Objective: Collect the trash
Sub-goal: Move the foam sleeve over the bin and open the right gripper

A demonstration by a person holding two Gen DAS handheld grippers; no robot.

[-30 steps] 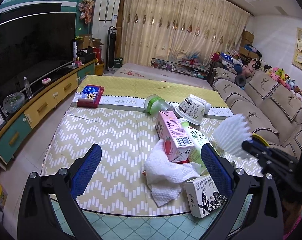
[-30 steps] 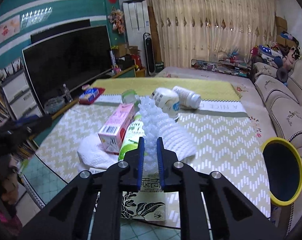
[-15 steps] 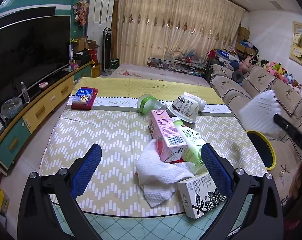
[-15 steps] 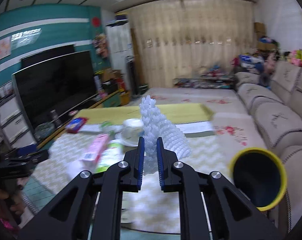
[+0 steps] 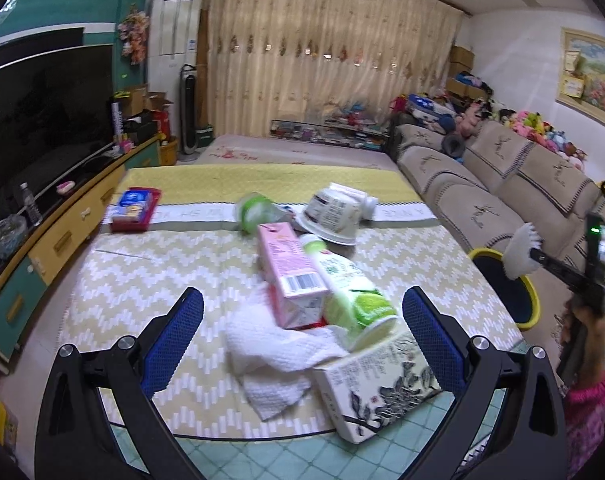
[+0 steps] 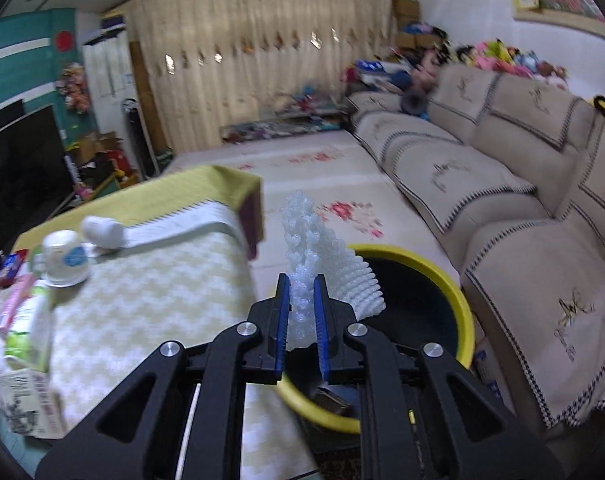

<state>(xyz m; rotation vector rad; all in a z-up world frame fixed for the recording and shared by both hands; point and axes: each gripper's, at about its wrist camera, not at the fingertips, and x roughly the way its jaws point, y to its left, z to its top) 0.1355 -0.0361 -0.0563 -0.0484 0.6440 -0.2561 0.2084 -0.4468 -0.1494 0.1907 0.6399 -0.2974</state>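
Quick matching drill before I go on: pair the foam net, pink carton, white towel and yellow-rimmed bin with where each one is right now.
Things:
1. foam net
2. pink carton
3. towel
4. bin

Places:
A. on the floor between table and sofa
B. lying on the table, partly on the towel
C. clamped in the right gripper, over the bin
D. crumpled on the table, ahead of the open left gripper

Pairs: 1-C, 2-B, 3-D, 4-A

Dim indoor light, motion blur, fisheye-bent edges.
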